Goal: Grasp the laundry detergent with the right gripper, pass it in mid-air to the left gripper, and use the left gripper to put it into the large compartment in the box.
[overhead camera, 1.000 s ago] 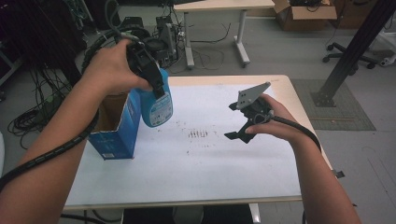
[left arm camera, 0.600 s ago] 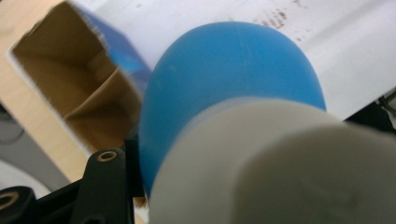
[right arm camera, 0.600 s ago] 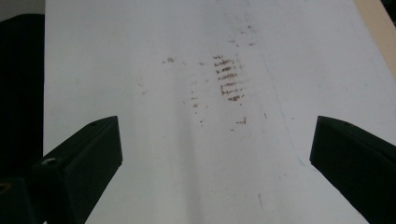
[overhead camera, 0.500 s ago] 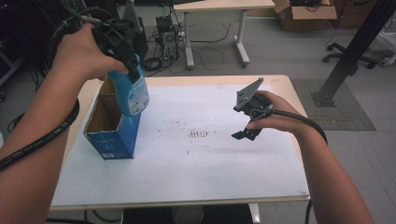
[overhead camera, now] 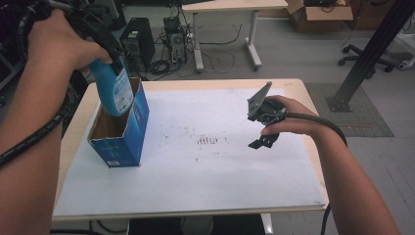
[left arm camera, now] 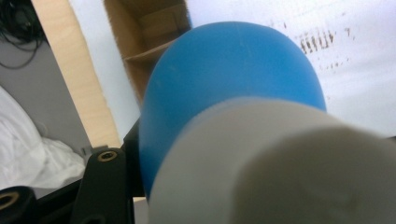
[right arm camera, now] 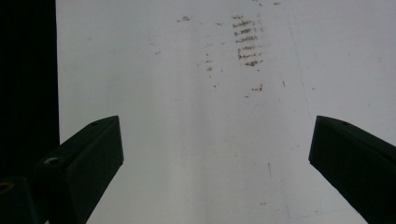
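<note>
Right gripper [overhead camera: 260, 132], nearest, about 3 o'clock of table centre: held above the white table sheet [overhead camera: 215, 176], jaws wide apart, nothing between them. The right gripper view looks down on bare sheet and a patch of brown scuff marks [right arm camera: 245, 44]. This hand looks idle.

Scuff marks also sit at table centre in the high view.

Blue carton [overhead camera: 120, 134], about 9 o'clock of centre: stands upright on the sheet with its top open; brown cardboard inside visible.

Left gripper [overhead camera: 105, 41], about 10 o'clock, farthest: jaws clamped on the neck of a blue bottle [overhead camera: 115, 93] just under its white cap [left arm camera: 280, 163]. The bottle hangs roughly upright, tilted a little, with its base at the carton's far upper edge. Whether the base is inside the opening or just above the rim I cannot tell. The left gripper view shows the bottle's blue shoulder [left arm camera: 233, 79] over the open carton mouth [left arm camera: 149, 42].

Progress, judged: grasp is secure and the bottle is at the carton mouth. Whether it is being lifted out or lowered in, these pictures alone don't settle. Release of the bottle remains.
</note>
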`<act>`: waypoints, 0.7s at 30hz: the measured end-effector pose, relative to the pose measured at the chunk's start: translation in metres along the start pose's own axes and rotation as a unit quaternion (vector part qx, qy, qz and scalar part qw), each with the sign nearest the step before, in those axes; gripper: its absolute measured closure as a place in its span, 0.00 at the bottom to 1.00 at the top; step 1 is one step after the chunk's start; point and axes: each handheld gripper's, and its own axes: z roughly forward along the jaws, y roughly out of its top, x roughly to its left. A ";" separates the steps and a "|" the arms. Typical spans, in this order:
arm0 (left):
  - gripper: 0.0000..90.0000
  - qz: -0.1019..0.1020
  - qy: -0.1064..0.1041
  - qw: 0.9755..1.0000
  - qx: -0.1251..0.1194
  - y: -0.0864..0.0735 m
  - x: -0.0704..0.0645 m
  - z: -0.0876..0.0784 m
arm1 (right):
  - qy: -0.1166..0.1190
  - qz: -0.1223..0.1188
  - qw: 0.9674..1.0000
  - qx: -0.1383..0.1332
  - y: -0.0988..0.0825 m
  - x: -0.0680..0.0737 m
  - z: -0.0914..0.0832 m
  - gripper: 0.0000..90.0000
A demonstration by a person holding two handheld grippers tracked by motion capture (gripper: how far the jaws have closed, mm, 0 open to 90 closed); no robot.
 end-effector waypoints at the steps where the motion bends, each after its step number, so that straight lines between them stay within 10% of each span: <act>1: 0.46 -0.009 0.000 1.000 0.001 0.000 0.003 -0.001 | 0.003 0.000 1.000 0.002 0.000 0.000 0.000 0.03; 21: 0.45 -0.107 0.010 0.994 -0.002 -0.011 0.035 0.001 | 0.048 -0.003 0.998 0.049 -0.003 -0.005 -0.001 0.04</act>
